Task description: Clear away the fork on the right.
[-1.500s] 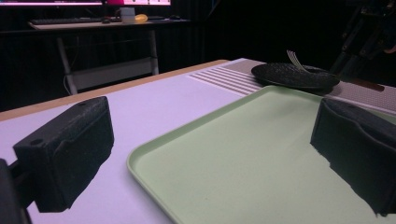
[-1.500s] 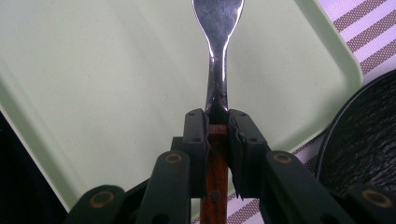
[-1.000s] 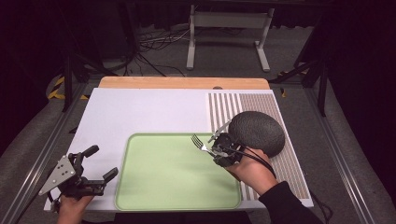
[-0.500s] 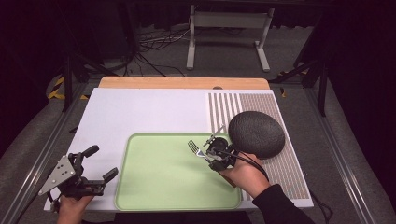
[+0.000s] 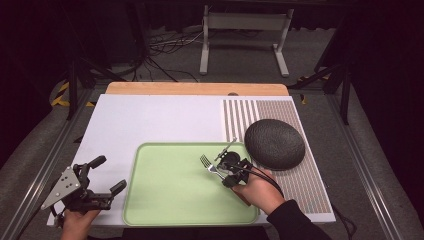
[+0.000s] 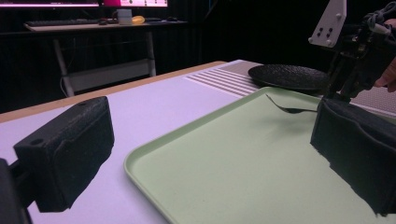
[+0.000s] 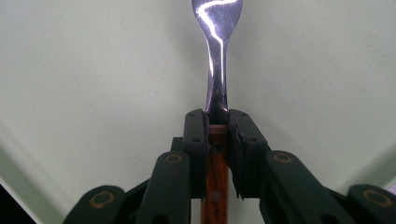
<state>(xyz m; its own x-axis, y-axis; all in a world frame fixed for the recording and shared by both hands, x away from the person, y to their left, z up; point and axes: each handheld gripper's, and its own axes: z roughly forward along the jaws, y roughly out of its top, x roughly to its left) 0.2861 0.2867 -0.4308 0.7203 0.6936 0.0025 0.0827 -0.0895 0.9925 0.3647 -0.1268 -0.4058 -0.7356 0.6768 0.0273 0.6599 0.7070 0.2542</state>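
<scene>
Tool (image 7: 217,122) clamped on fork (image 7: 217,60) (wooden handle), over green tray (image 7: 93,93)

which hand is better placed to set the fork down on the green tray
Right. The right gripper is shut on the fork, holding it above the green tray. The left gripper is open, off the tray's left edge.

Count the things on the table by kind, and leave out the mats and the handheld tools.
Fork: 1
Green tray: 1
Black plate: 1
Total: 3
</scene>
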